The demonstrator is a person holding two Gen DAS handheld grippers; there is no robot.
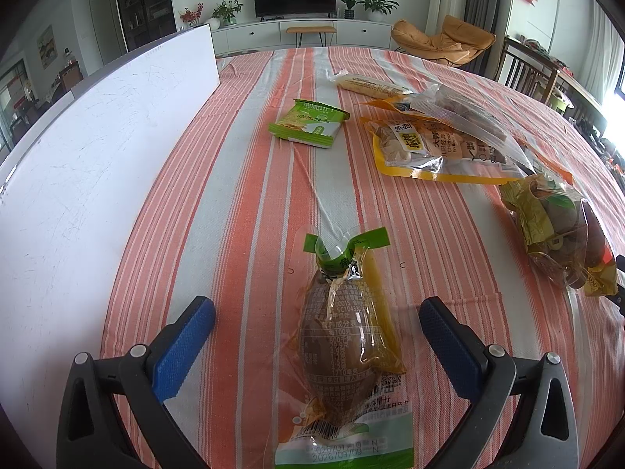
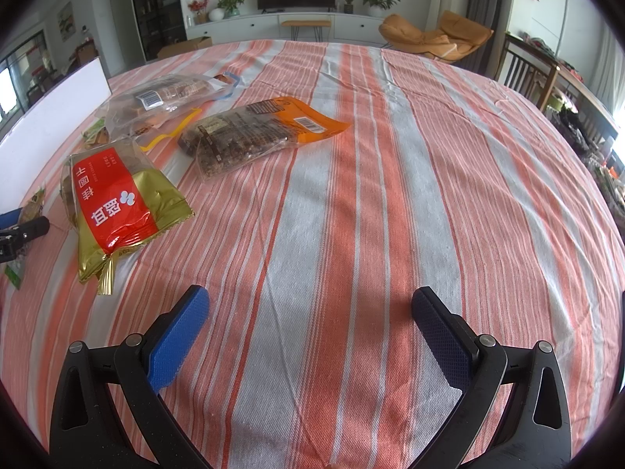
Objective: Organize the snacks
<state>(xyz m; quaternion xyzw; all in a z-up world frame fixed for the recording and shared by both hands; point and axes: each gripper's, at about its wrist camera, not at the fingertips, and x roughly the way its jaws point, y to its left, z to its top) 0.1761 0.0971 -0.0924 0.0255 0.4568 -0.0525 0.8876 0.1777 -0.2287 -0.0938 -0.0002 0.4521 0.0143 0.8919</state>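
My left gripper (image 1: 316, 308) is open, its blue pads either side of a vacuum-packed brown snack with green ends (image 1: 343, 351) lying on the striped cloth. Farther off lie a green biscuit packet (image 1: 308, 125), a yellow-edged pouch (image 1: 433, 144), a long pale bar (image 1: 369, 86) and a gold bag of brown pieces (image 1: 558, 234). My right gripper (image 2: 310, 308) is open and empty over bare cloth. To its left lie a red and gold bag (image 2: 117, 203), an orange pouch (image 2: 258, 129) and a clear bag (image 2: 164, 97).
A white box wall (image 1: 97, 156) stands along the table's left side; it also shows in the right wrist view (image 2: 50, 97). The striped tablecloth (image 2: 429, 195) covers the table. A wooden chair (image 2: 523, 70) stands at the far right. The left gripper's tip (image 2: 23, 226) shows at the left edge.
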